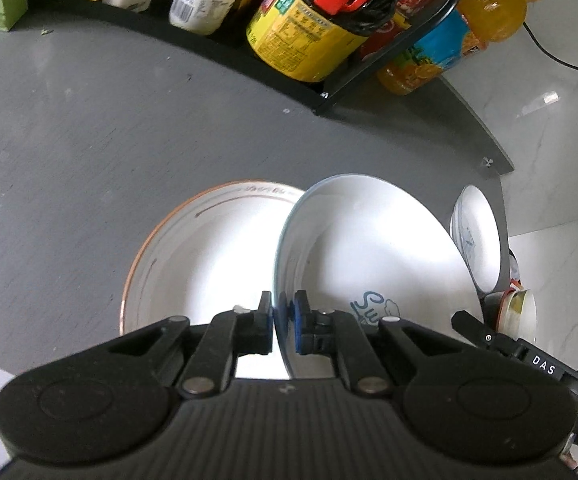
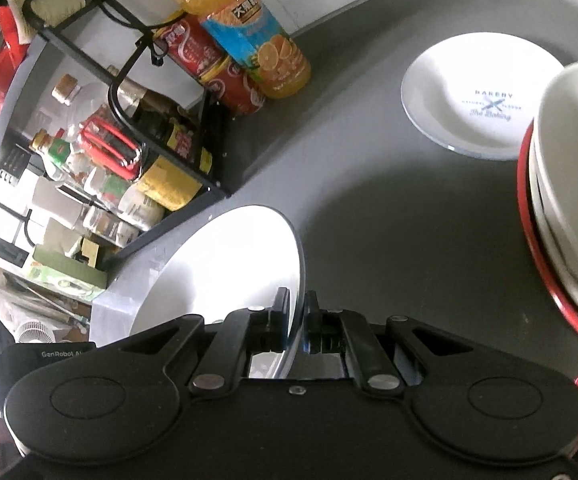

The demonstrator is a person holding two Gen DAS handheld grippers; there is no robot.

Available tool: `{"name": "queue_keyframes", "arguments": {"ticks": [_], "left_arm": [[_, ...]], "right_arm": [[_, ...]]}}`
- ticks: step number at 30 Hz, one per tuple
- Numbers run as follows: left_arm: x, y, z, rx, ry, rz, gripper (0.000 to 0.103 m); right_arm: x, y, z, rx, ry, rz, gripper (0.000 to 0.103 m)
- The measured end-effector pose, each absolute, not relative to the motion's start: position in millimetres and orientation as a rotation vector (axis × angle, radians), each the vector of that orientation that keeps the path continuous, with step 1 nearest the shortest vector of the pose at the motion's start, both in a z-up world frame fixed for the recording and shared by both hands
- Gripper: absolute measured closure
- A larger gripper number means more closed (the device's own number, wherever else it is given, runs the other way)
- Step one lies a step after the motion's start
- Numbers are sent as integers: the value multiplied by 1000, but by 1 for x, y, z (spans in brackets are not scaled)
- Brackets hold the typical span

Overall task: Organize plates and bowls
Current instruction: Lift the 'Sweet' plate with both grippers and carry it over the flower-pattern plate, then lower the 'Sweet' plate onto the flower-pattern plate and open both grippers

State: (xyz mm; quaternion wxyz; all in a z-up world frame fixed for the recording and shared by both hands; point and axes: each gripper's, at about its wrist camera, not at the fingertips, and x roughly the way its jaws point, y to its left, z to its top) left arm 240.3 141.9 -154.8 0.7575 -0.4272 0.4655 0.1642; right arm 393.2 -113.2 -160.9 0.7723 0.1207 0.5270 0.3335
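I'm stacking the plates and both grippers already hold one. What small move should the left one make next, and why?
Probably lower the blue-rimmed plate, pinched at its rim by the left gripper, onto the brown-rimmed plate lying flat beneath it on the table.

Grey surface. On it: copper-rimmed plate, lettered plate, black rack, juice bottle.

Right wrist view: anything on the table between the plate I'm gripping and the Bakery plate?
No. In the right wrist view, only bare grey table lies between the gripped plate and the Bakery plate.
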Motion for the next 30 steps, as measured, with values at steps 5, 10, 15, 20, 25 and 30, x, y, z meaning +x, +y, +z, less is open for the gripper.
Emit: {"name": "queue_keyframes", "arguments": {"ticks": [5,10,15,20,25,30], "left_arm": [[229,142,-163,-944,1019,369,96],[219,144,-169,-951,1023,386,95],[209,149,-175,-944,1041,409,95],[200,153,-179,-938,1054,422,95],[198,154,-182,-920,1058,435,93],[201,154,-182,-875,1067,450,92]], "right_arm": [[383,-110,-165,231,1150,728,96],[373,-102,-166,203,1147,740,96],[362,-93,-173,168,1163,746,96],[351,-87,-178,144,1167,746,96],[344,-85,-181,132,1165,745,96],[342,-80,-185,114,1177,732,96]]}}
